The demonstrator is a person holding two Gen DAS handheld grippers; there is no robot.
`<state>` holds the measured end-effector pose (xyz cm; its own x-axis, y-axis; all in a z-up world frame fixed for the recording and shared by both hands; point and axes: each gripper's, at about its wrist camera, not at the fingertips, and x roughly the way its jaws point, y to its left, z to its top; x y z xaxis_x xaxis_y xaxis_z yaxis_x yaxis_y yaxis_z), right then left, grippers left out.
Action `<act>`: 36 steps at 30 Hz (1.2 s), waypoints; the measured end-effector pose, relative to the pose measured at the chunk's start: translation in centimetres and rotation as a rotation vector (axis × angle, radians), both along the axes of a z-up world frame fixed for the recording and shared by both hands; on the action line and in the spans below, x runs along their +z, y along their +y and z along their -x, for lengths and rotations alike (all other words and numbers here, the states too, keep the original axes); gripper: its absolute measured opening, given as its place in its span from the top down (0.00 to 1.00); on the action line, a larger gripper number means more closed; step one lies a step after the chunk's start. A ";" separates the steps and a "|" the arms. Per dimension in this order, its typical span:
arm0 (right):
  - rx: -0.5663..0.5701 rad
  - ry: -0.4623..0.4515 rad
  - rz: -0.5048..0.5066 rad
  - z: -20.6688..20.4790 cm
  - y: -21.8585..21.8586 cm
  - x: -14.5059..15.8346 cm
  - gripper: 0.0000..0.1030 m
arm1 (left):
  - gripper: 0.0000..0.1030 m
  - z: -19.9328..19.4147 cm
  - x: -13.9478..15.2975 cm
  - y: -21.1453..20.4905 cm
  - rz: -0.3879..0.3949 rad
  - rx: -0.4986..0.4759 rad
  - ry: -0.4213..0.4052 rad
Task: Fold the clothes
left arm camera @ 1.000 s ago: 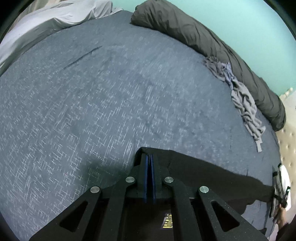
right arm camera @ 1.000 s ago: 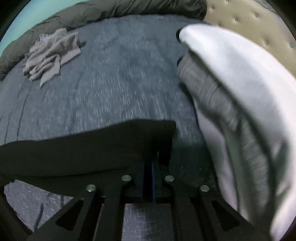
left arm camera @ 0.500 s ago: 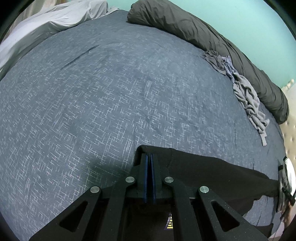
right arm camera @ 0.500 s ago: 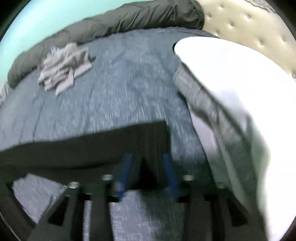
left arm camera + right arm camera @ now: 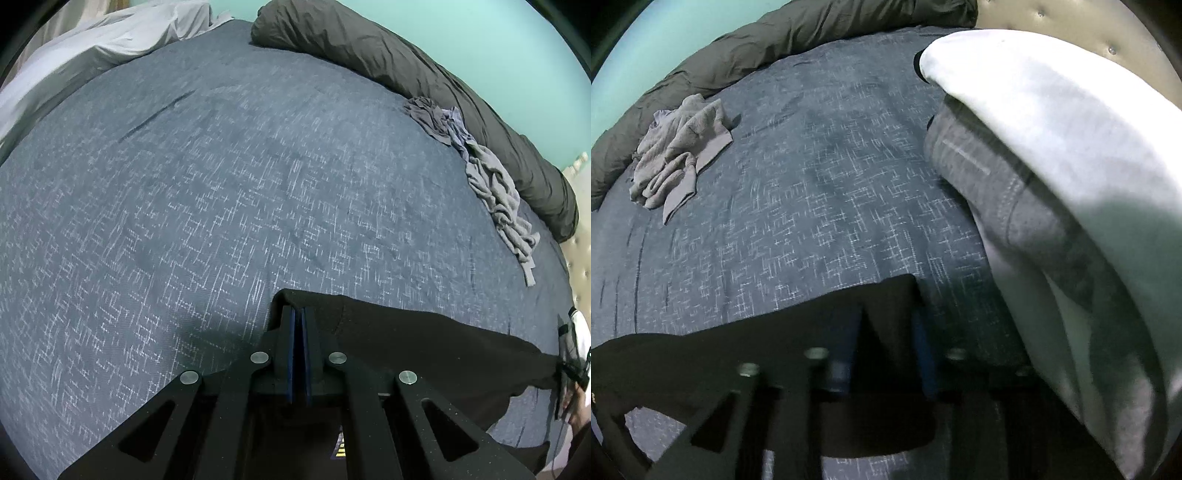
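Your left gripper (image 5: 298,317) is clamped tight on one corner of the black garment (image 5: 424,343), its blue pads pressed flat together with the cloth folded over their tips. From that corner the garment stretches to the right in a taut band just above the blue-grey bedspread (image 5: 221,184), reaching the far right edge of the left view, where your right gripper (image 5: 569,365) shows only as a small dark shape.

In the right view, which is blurred, your right gripper (image 5: 886,332) has its jaws a little apart, with the other corner of the black garment (image 5: 738,332) lying between and over the fingers. The jaws have just been closing after springing wide; whether the pads press the cloth yet cannot be told through the blur.

A crumpled grey garment (image 5: 679,151) lies well apart near the rolled dark duvet (image 5: 406,62). To your right sit a white pillow (image 5: 1071,129) and a grey pillow (image 5: 997,192).
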<state>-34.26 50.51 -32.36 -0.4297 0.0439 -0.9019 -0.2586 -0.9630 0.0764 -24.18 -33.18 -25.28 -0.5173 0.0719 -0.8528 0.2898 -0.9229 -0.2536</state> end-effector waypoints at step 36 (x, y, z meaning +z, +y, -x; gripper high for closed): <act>-0.033 0.336 -0.137 2.2 -1.1 9.2 0.95 | 0.97 4.3 5.2 -1.6 -0.015 0.038 0.099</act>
